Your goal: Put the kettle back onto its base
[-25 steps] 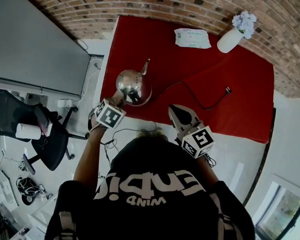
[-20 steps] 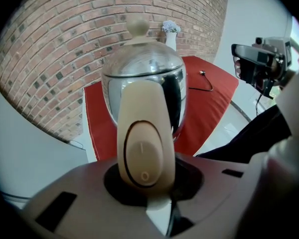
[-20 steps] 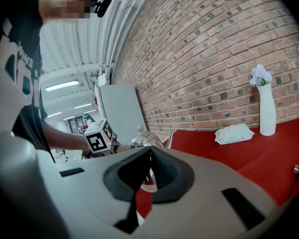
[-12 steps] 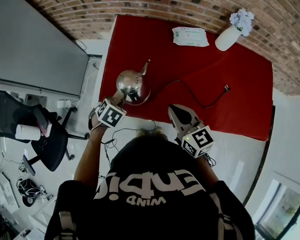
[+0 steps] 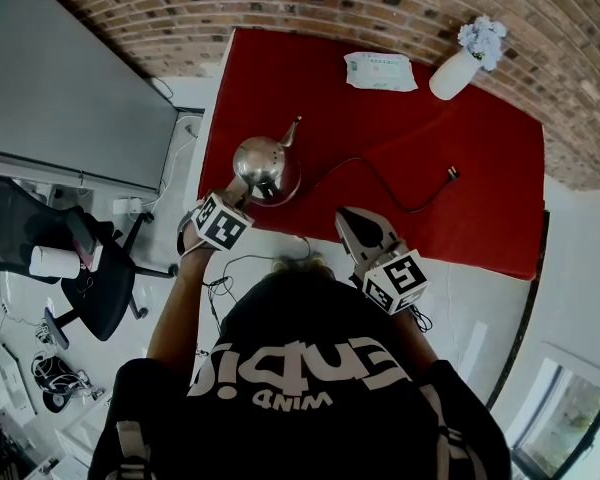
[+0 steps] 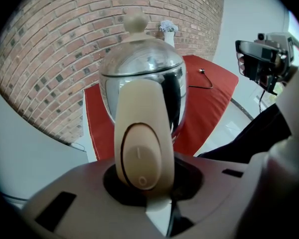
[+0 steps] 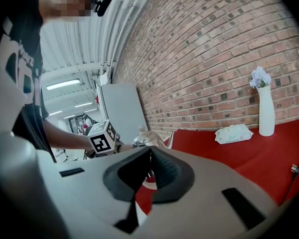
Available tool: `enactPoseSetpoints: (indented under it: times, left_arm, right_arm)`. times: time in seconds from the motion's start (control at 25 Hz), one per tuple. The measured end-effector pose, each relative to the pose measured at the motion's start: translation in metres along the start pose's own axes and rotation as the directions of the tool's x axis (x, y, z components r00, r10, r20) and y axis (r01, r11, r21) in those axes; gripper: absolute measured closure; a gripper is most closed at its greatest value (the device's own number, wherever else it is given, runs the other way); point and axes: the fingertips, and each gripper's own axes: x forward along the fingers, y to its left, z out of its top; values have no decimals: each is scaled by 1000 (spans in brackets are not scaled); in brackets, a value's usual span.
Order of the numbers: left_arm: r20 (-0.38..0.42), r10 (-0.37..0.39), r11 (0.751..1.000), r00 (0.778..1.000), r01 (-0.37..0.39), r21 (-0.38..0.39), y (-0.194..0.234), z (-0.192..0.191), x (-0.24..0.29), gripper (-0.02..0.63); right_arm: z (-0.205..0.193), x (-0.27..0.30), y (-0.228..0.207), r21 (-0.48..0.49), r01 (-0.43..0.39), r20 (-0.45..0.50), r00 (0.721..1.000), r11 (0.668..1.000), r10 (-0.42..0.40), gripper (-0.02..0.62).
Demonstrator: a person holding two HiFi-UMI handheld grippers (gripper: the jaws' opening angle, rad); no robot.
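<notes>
The steel kettle (image 5: 263,164) with a thin spout stands near the front left corner of the red table (image 5: 450,218). My left gripper (image 5: 238,194) comes down from above and is shut on its beige handle (image 6: 142,133), which carries the rocker switch. In the left gripper view the kettle's body (image 6: 142,68) rises just beyond the jaws. The base is hidden under the kettle, and I cannot tell whether the kettle rests on it. A black cord (image 5: 380,183) runs from under it to a loose plug (image 5: 453,176). My right gripper (image 5: 352,218) hovers over the table's front edge, shut and empty.
A pack of wipes (image 5: 380,71) and a white vase with flowers (image 5: 455,73) sit at the back of the table by the brick wall. A white cabinet (image 5: 70,88) and an office chair (image 5: 90,268) are on the left.
</notes>
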Motion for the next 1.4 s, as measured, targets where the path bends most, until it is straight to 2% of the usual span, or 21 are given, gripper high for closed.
enactPoseSetpoints:
  times: [0.16, 0.28, 0.36, 0.72, 1.04, 1.16, 1.24, 1.28, 1.32, 1.4]
  left_arm:
    - [0, -15, 1000, 1000, 15, 17, -3, 0, 1, 529]
    - [8, -32, 999, 999, 32, 19, -8, -1, -1, 479]
    - [23, -9, 1000, 1000, 9, 15, -6, 0, -4, 446]
    - [85, 54, 998, 995, -53, -14, 2, 5, -27, 442]
    - [113, 174, 983, 978, -166, -77, 1, -4, -66, 436]
    - [146, 224, 970, 964, -207, -126, -1, -6, -88, 444]
    - [185, 278, 952, 943, -245, -181, -3, -9, -107, 509]
    - [213, 300, 944, 930, -256, -210, -6, -9, -117, 588]
    - [251, 307, 939, 918, -249, -237, -10, -8, -127, 597]
    - [359, 275, 942, 892, -177, -285, -25, -1, -147, 597]
  right_arm:
    - [0, -2, 2, -3, -4, 4, 1000, 1000, 4, 574]
    - [0, -6, 5, -6, -3, 6, 1000, 1000, 3, 574]
    - [0, -8, 6, -6, -2, 7, 1000, 1000, 2, 575]
    - [-2, -19, 14, -6, -18, 10, 1000, 1000, 18, 574]
    - [-6, -36, 25, -20, -89, -3, 996, 996, 89, 574]
    - [-10, -41, 32, -22, -126, -13, 992, 992, 126, 574]
    - [-13, -43, 39, -24, -152, -24, 988, 988, 152, 574]
    - [-15, -43, 43, -27, -164, -29, 986, 986, 163, 574]
    - [-17, -43, 47, -31, -174, -32, 984, 984, 173, 574]
    - [-19, -43, 56, -40, -184, -34, 983, 982, 182, 574]
